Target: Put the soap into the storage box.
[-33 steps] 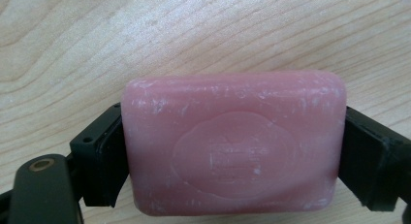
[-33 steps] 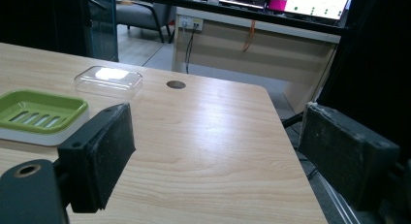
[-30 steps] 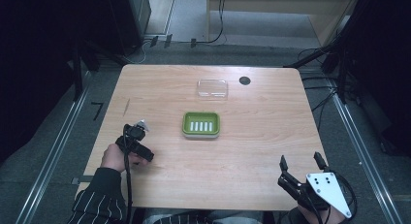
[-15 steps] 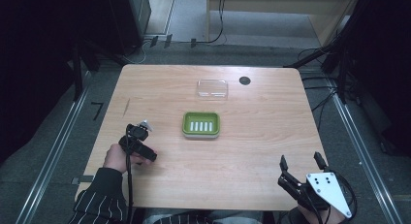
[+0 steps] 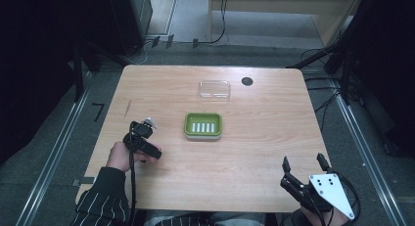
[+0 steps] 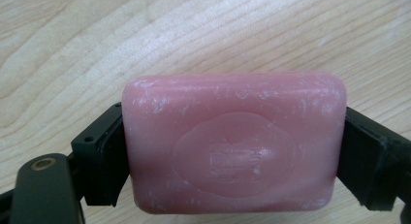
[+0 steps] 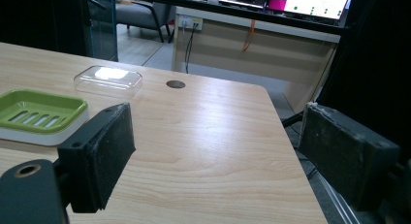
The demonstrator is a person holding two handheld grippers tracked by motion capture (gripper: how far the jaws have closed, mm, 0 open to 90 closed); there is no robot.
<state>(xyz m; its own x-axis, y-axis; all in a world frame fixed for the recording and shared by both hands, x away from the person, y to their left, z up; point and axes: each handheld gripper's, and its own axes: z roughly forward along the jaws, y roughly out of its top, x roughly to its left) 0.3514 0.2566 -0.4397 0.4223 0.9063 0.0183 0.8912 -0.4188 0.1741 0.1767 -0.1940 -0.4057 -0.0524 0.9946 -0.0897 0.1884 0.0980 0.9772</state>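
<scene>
A pink bar of soap (image 6: 232, 146) with a stamped oval is clamped by its two short ends in my left gripper (image 6: 232, 158), just above the wooden table (image 6: 194, 35). In the high view my left gripper (image 5: 145, 126) sits at the table's front left in a hand, left of a green soap dish (image 5: 203, 125). The dish is slotted and has nothing in it. My right gripper (image 5: 303, 162) stands open at the front right corner. Between its pads (image 7: 99, 153) there is nothing, and the green dish (image 7: 39, 112) lies to the left beyond them.
A clear plastic lid (image 5: 214, 89) lies behind the dish, with a dark round hole (image 5: 247, 81) in the tabletop to its right. The lid (image 7: 107, 81) and hole (image 7: 175, 84) also appear in the right gripper view. The table's right edge (image 7: 295, 151) drops to the floor.
</scene>
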